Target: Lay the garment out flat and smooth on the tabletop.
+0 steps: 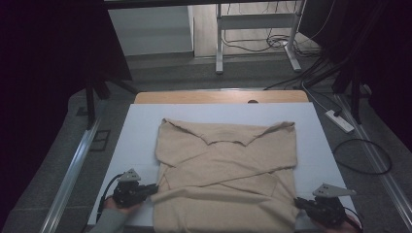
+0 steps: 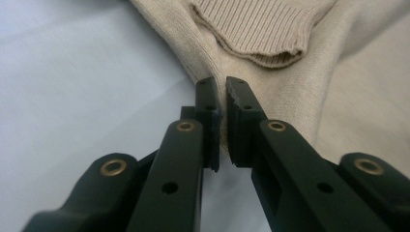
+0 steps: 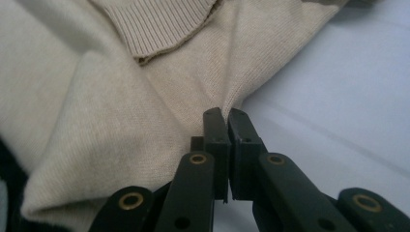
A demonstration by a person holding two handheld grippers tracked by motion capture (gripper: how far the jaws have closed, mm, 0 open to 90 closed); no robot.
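Note:
A beige knit sweater (image 1: 223,160) lies folded on a white board (image 1: 138,126), sleeves crossed over its front and a ribbed cuff (image 2: 270,34) lying on top. My left gripper (image 1: 154,188) is at the sweater's near left edge, and my right gripper (image 1: 297,201) at its near right edge. In the left gripper view the left gripper (image 2: 222,84) is shut on a fold of the sweater (image 2: 338,87), with cloth showing in the thin gap. In the right gripper view the right gripper (image 3: 225,113) pinches the edge of the sweater (image 3: 96,121) just as tightly.
The board rests on a wooden table (image 1: 218,97) whose far edge shows beyond it. On the floor are a power strip (image 1: 340,121), loose cables (image 1: 364,158) and a desk frame (image 1: 219,48). A metal rail (image 1: 73,170) runs along the left.

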